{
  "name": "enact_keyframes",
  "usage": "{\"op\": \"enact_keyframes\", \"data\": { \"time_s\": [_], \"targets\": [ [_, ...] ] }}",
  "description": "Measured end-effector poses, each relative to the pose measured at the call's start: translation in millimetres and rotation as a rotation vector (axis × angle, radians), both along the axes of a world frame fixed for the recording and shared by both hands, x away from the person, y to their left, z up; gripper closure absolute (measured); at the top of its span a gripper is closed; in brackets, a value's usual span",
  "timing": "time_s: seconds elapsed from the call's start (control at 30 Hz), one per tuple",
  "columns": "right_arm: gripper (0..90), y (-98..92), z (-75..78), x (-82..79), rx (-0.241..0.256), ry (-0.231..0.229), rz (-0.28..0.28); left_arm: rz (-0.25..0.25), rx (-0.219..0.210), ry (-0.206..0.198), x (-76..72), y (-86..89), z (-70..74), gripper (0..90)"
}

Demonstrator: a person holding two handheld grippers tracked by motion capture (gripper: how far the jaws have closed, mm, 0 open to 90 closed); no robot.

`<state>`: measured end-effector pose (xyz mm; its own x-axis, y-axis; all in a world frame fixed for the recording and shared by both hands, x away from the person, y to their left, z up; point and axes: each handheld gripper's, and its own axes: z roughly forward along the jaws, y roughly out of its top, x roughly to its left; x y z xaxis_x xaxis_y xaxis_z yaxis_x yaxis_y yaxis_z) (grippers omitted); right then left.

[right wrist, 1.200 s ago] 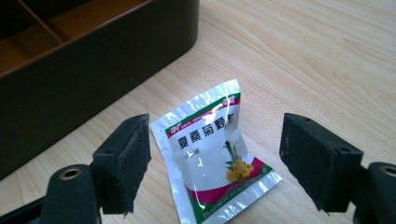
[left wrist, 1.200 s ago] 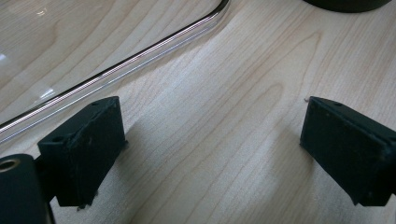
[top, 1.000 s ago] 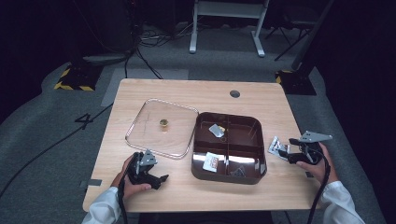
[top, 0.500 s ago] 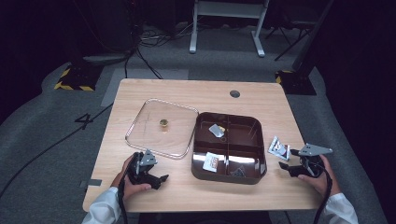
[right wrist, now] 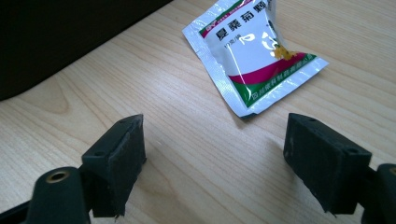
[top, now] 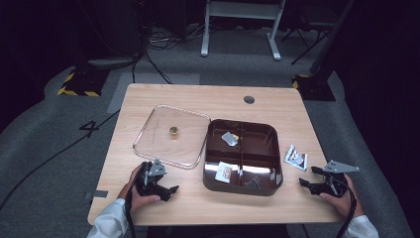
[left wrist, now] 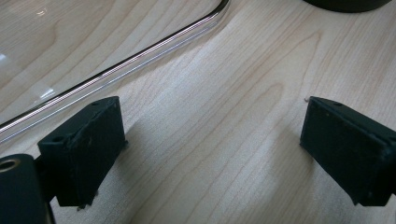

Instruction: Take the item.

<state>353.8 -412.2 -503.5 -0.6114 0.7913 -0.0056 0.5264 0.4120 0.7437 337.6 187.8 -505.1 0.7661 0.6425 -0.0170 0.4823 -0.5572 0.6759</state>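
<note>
Wooden tabletop [top: 198,96] now carries the sachet [top: 296,157] alone beside the dark tray [top: 270,184]; the right gripper [top: 308,182] has drawn back toward the table's edge, jaws apart and empty, so that drop looks done. Left gripper [top: 168,191] rests open by the clear, round-cornered lid [top: 148,126]. Glossy, crinkled sachet.

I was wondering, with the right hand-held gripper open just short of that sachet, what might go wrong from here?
1. The sachet lies flat on the table, so the open right hand-held gripper may push it along rather than pinch it.
2. It lies beside the dark tray; a nudge could drive it against the wall.
3. The open left hand-held gripper rests by the clear lid and could knock its rim if it swings.
</note>
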Motion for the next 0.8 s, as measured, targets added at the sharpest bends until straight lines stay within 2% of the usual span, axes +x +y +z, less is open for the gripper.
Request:
{"op": "enact_keyframes", "data": {
  "time_s": [0.17,0.8],
  "targets": [
    [21.1,0.2,-0.1,-5.1,0.0,-0.002,-0.025,0.0,0.001,-0.002,-0.1,0.1,0.0,6.7],
    [21.2,0.3,-0.3,-6.5,0.002,-0.002,-0.033,0.0,-0.001,0.0,0.0,-0.1,-0.1,6.7]
  ]
}}
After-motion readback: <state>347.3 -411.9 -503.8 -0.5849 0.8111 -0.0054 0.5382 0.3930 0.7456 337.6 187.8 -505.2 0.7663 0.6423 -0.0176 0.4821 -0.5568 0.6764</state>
